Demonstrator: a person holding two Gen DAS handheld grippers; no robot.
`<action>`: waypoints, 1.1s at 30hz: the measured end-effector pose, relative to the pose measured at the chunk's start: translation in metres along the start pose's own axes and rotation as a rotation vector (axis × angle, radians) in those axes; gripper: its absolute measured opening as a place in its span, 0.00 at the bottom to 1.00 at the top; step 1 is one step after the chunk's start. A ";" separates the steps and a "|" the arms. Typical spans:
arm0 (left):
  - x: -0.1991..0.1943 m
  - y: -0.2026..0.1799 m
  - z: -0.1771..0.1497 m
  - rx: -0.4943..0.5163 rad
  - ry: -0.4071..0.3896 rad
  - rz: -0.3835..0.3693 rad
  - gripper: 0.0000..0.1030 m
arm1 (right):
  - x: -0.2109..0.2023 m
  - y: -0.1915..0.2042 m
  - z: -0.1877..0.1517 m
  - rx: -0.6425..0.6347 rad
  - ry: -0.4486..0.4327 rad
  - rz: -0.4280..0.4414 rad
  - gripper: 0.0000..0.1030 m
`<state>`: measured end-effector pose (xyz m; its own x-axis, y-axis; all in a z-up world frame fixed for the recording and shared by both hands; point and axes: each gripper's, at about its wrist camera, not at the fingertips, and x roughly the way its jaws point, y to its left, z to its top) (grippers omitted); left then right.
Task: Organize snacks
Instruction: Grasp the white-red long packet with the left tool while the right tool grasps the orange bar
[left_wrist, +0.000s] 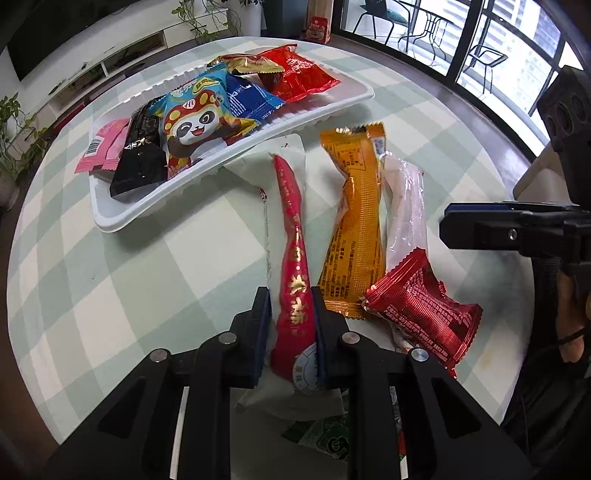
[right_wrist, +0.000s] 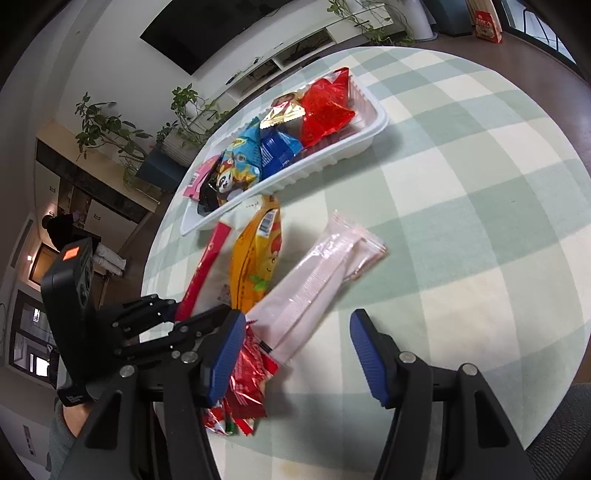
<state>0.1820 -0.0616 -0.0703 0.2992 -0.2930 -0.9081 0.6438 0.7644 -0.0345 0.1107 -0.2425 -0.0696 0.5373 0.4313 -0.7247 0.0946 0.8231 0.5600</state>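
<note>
My left gripper (left_wrist: 290, 295) is shut on a long red-and-white snack packet (left_wrist: 293, 236) that points toward the white tray (left_wrist: 332, 110); the same packet shows in the right wrist view (right_wrist: 207, 266). The tray holds several snack packs, among them a panda pack (left_wrist: 192, 122) and a red pack (left_wrist: 299, 74). Beside the held packet lie an orange packet (left_wrist: 354, 221), a clear pink-white packet (left_wrist: 406, 206) and a red foil pack (left_wrist: 421, 310). My right gripper (right_wrist: 297, 321) is open and empty, above the table just right of the pink-white packet (right_wrist: 317, 273).
The round table has a green-and-white checked cloth (right_wrist: 461, 184). A green packet (left_wrist: 325, 439) lies under my left gripper. The tray (right_wrist: 376, 129) sits at the far left of the table. Plants and a TV cabinet stand beyond the table edge.
</note>
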 end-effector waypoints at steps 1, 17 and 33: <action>-0.001 0.001 0.000 0.001 -0.003 -0.001 0.18 | 0.000 0.001 0.002 0.003 0.000 0.003 0.61; -0.026 0.033 -0.027 -0.095 -0.081 -0.026 0.16 | 0.035 0.040 0.026 -0.085 0.080 -0.031 0.61; -0.011 0.038 -0.022 -0.087 -0.011 0.015 0.18 | 0.086 0.089 0.044 -0.358 0.190 -0.318 0.75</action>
<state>0.1876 -0.0171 -0.0704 0.3164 -0.2872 -0.9041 0.5755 0.8158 -0.0578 0.2021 -0.1483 -0.0638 0.3632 0.1713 -0.9158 -0.0817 0.9850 0.1518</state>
